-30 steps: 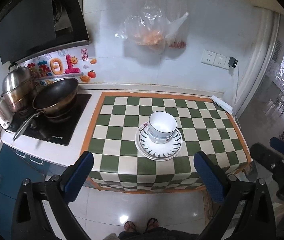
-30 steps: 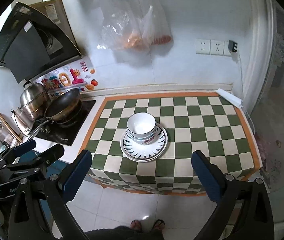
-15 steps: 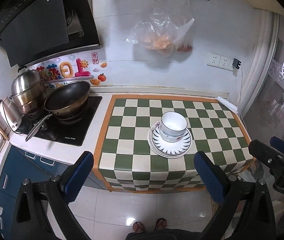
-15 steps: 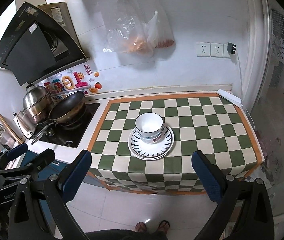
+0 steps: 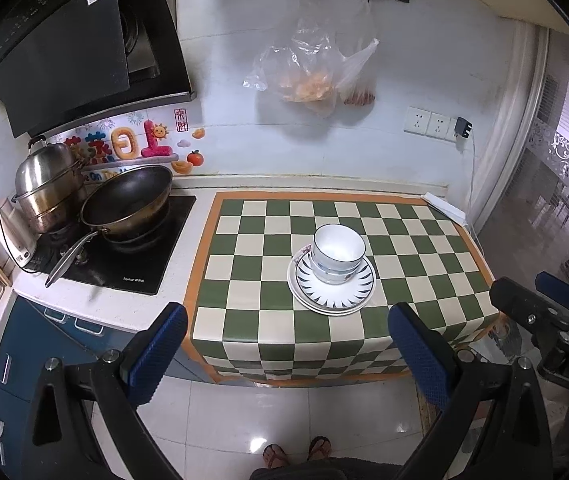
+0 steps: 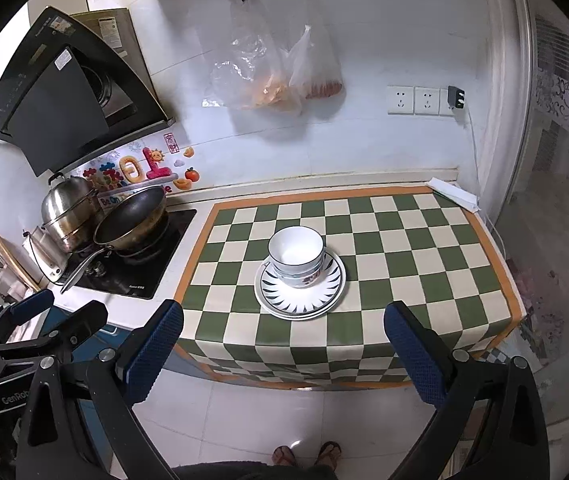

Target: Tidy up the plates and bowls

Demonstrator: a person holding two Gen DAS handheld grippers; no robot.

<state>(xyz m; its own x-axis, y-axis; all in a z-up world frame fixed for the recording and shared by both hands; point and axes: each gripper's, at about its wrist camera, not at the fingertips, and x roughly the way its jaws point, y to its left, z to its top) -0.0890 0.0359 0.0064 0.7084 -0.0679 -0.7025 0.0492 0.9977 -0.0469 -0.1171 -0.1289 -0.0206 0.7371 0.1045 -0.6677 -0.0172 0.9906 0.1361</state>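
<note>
Stacked white bowls (image 5: 337, 256) sit on stacked white plates with a dark ray pattern (image 5: 332, 294), in the middle of the green-and-white checked counter (image 5: 268, 240). They also show in the right wrist view, bowls (image 6: 296, 256) on plates (image 6: 300, 294). My left gripper (image 5: 286, 344) is open and empty, held back from the counter's front edge over the floor. My right gripper (image 6: 282, 340) is open and empty too, also back from the counter. Each gripper shows at the edge of the other's view.
A hob (image 5: 124, 256) with a dark wok (image 5: 128, 200) and a steel pot (image 5: 50, 184) stands left of the checked mat. A range hood (image 5: 72, 44) hangs above. Plastic bags (image 5: 312, 72) hang on the wall. Wall sockets (image 5: 428, 122) are at the right.
Both grippers have pulled back and up from the counter, so the bowls and plates look smaller and farther. Both stayed open. The dishes have not moved.
</note>
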